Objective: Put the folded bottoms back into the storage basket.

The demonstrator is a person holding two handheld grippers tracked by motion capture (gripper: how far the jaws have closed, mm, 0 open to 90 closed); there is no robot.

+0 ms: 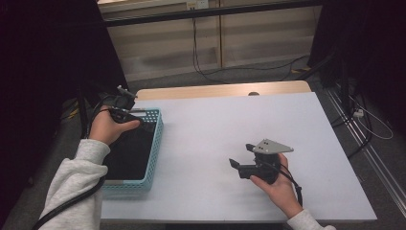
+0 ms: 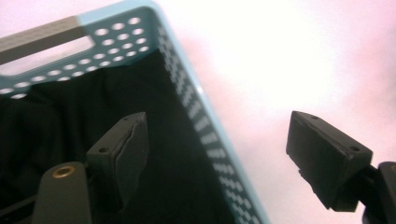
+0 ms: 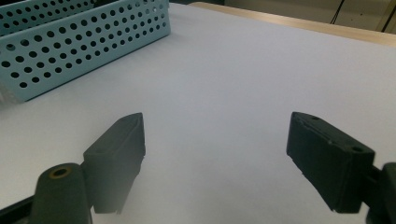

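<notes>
At the left of the high view, the left hand-held gripper [image 1: 125, 103] hangs over the far end of a light blue basket [image 1: 154, 148] with dark cloth [image 1: 129, 153] inside, jaws apart and empty. Lower right of centre, the right hand-held gripper [image 1: 242, 157] hovers over the bare white worktop [image 1: 210, 124], jaws apart, gripping nothing.

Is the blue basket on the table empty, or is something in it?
Not empty: the blue basket holds dark, cloth-like material that covers its floor. What it is, the pictures do not show.
</notes>
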